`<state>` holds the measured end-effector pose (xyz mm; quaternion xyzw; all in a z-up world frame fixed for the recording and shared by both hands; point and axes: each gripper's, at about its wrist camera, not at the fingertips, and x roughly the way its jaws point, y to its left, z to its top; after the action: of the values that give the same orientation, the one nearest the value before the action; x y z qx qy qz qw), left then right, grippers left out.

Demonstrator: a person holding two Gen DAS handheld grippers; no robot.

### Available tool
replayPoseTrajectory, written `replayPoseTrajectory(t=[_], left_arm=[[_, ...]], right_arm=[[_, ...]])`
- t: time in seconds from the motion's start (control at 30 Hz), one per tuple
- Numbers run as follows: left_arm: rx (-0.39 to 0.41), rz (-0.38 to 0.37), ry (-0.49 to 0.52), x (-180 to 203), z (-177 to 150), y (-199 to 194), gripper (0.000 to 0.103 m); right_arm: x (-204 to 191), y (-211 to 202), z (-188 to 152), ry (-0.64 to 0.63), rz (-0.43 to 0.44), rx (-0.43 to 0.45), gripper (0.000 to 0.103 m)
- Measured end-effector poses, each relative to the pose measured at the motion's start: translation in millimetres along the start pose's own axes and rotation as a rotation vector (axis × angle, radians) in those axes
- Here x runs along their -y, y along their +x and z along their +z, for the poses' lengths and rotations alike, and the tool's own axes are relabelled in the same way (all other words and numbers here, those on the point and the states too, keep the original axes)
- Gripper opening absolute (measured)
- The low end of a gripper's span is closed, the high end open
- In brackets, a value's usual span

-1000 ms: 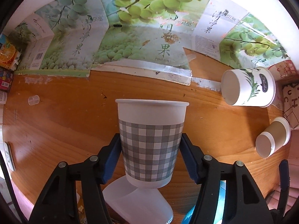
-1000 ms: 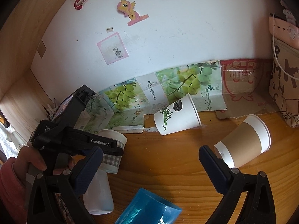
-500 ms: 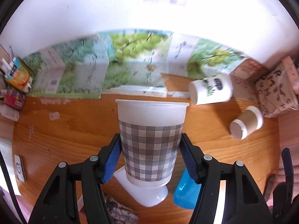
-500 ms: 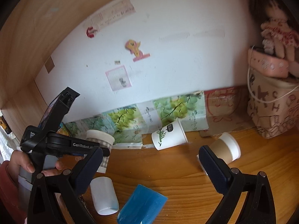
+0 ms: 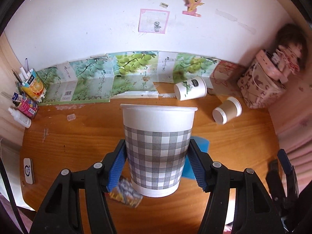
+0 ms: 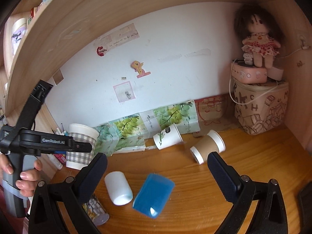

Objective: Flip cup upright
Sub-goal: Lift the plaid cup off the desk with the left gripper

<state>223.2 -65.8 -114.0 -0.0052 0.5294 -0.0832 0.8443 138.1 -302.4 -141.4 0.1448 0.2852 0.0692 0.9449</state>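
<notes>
My left gripper (image 5: 158, 165) is shut on a grey-checked paper cup (image 5: 158, 150), held upright, rim up, well above the wooden desk (image 5: 78, 136). The same cup (image 6: 81, 146) and left gripper (image 6: 64, 145) show at the left of the right wrist view. My right gripper (image 6: 157, 172) is open and empty, above a white cup (image 6: 118, 188) and a blue cup (image 6: 153, 196) lying on their sides. A white leaf-print cup (image 6: 167, 139) and a brown-sleeved cup (image 6: 207, 146) lie on their sides near the back wall.
Grape-print cartons (image 5: 126, 78) line the back wall. A patterned box with a pink case and doll (image 6: 259, 105) stands at the back right. Bottles and pens (image 5: 25, 97) crowd the back left. A patterned can (image 6: 96, 212) lies near the front left.
Both grippers have risen and tilted back, so more of the wall shows. The checked cup stays gripped upright in the left gripper and is higher above the desk.
</notes>
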Motion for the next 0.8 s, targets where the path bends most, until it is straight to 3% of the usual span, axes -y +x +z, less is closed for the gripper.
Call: replayPoseTrajectory(t=[0.27, 0.7, 0.8], left_arm=[[-0.044, -0.032, 0.034, -1, -57, -23, 0.066], [-0.186, -0.103, 0.081, -9, -131, -13, 0.066], [-0.208, -0.121, 0.094, -9, -143, -8, 0.066]], right_arm=[[-22, -34, -34, -0.008, -0.008, -0.04, 0.103], [-42, -75, -98, 0.066, -0.08, -0.155, 0.103], [-44, -77, -112, 0.08, -0.064, -0.205, 0.103]])
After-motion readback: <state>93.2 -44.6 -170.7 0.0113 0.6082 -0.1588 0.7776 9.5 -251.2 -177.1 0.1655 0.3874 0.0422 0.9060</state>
